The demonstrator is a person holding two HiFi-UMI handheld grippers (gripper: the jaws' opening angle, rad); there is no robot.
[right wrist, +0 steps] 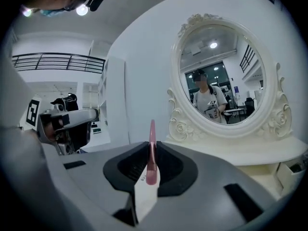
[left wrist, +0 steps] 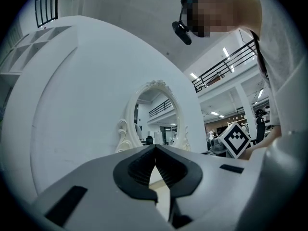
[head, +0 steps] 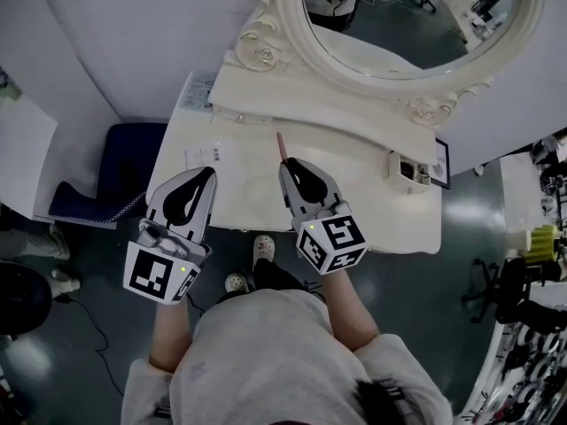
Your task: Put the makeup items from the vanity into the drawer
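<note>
1. While I held both tools over the white vanity (head: 354, 206), my right gripper (head: 286, 166) was clamped on a slim pink stick (head: 281, 144).
2. From the head view, the stick poked out past the jaws, above the middle of the vanity top, pointing toward the oval mirror (head: 399, 16).
3. Through the right gripper view, I saw the stick pinched between the dark pads, its narrow tip rising above them.
4. My left gripper (head: 209, 173) had its jaws pressed together with nothing between them.
5. It hung over the left part of the vanity, near a printed paper (head: 202, 155) lying flat there.
6. At the vanity's right end, a small white box (head: 403, 168) sat just beside a dark-framed card (head: 440, 162), well apart from both tools.
</note>
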